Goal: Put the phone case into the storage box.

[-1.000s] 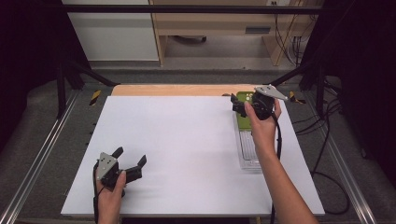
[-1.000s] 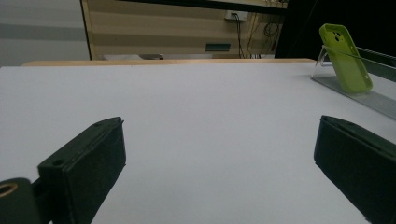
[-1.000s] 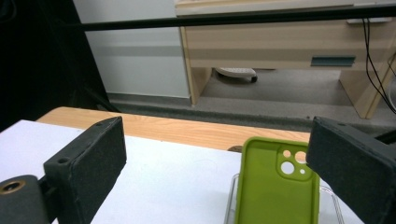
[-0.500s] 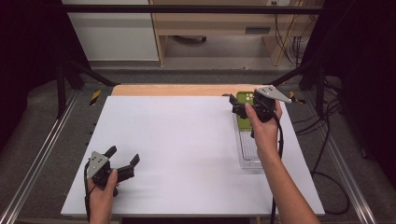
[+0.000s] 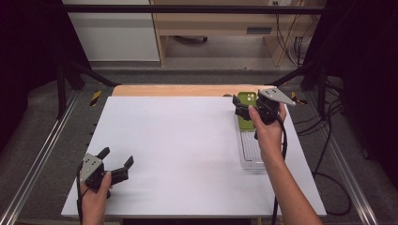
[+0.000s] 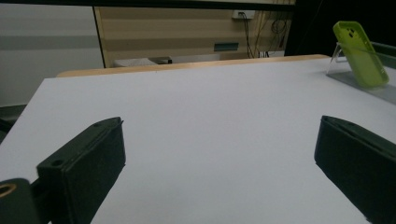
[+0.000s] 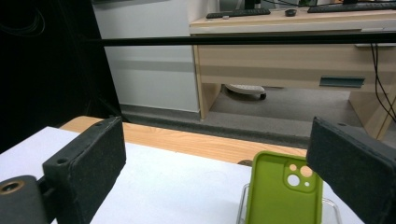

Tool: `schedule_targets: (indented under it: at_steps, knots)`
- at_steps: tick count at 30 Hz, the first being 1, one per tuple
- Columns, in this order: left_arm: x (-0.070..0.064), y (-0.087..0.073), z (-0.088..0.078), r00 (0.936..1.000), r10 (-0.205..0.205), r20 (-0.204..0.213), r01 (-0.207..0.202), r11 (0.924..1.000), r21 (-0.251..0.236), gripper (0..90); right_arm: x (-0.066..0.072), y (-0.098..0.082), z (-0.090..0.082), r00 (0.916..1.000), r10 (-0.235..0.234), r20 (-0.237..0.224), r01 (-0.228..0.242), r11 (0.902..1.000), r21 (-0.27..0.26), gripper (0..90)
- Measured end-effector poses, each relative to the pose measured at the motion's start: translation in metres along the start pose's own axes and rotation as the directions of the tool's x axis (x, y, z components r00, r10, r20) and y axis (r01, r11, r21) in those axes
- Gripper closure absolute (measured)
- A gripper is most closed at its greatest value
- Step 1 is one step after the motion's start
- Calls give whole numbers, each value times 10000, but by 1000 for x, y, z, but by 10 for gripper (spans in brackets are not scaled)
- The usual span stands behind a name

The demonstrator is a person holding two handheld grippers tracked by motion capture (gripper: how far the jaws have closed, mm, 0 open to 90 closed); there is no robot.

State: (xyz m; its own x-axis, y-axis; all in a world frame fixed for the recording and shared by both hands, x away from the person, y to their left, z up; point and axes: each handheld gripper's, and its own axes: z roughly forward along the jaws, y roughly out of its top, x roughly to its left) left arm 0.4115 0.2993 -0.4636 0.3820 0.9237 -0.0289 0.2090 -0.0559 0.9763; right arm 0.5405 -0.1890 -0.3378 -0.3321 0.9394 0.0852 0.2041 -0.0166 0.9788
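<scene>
Your right gripper [image 5: 247,108] hangs wide open and empty just over the green phone case [image 7: 284,194], which leans untouched on its clear stand [image 5: 250,152] at the table's far right, so the grab remains undone, while your left gripper [image 5: 116,165], equally open, idles well apart.

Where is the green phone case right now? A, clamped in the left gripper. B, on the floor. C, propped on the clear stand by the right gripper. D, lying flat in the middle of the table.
C: the case leans on the clear stand, just ahead of the open right gripper.
</scene>
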Motion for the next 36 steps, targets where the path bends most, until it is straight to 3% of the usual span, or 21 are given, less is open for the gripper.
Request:
schedule_targets:
  at_steps: [9,36]
  knots:
    - [3,1,-5,9997,-90,-213,86,9998,-194,11,-4,0,-11,9999,164,55,-163,9998,-84,32]
    - [-5,-1,-4,9999,82,-149,-83,9999,-80,12,-30,-4,-49,9990,361,262,-351,9986,-390,29]
